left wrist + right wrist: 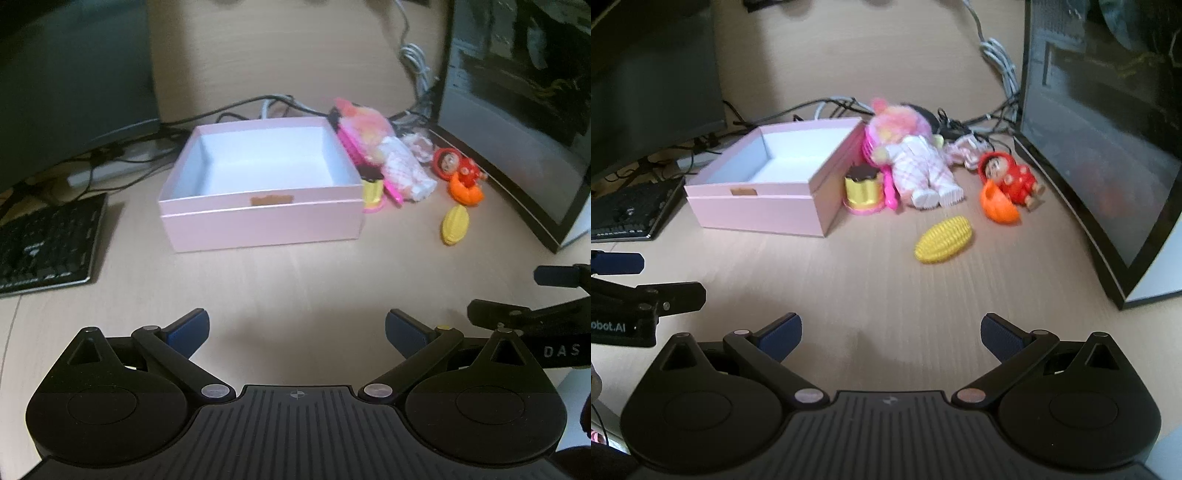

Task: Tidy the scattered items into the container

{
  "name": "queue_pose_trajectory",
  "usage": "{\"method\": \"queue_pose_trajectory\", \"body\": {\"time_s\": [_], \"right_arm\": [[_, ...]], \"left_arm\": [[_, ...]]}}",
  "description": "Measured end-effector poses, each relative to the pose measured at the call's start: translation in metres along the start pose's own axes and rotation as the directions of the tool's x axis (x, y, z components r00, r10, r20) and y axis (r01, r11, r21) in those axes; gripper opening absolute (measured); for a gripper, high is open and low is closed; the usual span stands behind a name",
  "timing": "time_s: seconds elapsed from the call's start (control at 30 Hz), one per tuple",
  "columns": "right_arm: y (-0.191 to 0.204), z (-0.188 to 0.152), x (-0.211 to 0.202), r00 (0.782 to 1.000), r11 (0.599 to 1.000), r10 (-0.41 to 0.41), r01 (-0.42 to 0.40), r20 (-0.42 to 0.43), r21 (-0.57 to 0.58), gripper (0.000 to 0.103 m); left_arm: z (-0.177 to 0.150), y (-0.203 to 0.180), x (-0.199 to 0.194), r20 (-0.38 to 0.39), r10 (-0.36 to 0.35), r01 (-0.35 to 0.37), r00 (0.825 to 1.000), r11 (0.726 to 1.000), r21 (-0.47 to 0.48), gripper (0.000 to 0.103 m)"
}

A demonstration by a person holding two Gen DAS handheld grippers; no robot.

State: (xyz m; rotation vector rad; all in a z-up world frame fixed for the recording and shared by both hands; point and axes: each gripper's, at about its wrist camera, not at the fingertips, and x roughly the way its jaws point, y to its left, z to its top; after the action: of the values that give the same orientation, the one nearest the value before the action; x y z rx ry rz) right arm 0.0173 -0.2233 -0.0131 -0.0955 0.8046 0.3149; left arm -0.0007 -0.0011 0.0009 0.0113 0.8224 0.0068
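Open pink cardboard box with white interior (757,206): centre-left of right wrist frame, empty. Touching its right wall: yellow cylindrical toy with dark top on pink base (862,188), upright. Right of that: pink-haired doll in checked outfit (916,162), lying. Further right: red-hooded figurine (1012,177) beside orange bowl-shaped toy (997,208). Lower centre: yellow plastic corn cob (943,240), lying apart.

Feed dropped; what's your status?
Both tools open, empty: left, right. Pink box empty. Toys beside it, yellow corn nearest. Path clear.
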Motion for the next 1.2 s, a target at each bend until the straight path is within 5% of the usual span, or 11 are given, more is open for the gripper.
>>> {"method": "queue_pose_trajectory", "body": {"time_s": [0.5,1.2], "right_arm": [[0.001,0.008,-0.01,0.998,1.0,0.006,-0.006,0.061,0.012,0.103],[-0.002,0.018,-0.002,0.999,1.0,0.029,-0.029,0.04,-0.002,0.103]], "left_arm": [[0.0,-0.018,-0.02,0.049,-0.009,0.01,0.999,1.0,-0.029,0.103],[0.004,-0.012,-0.012,0.013,0.015,-0.014,1.0,0.998,-0.062,0.103]]}}
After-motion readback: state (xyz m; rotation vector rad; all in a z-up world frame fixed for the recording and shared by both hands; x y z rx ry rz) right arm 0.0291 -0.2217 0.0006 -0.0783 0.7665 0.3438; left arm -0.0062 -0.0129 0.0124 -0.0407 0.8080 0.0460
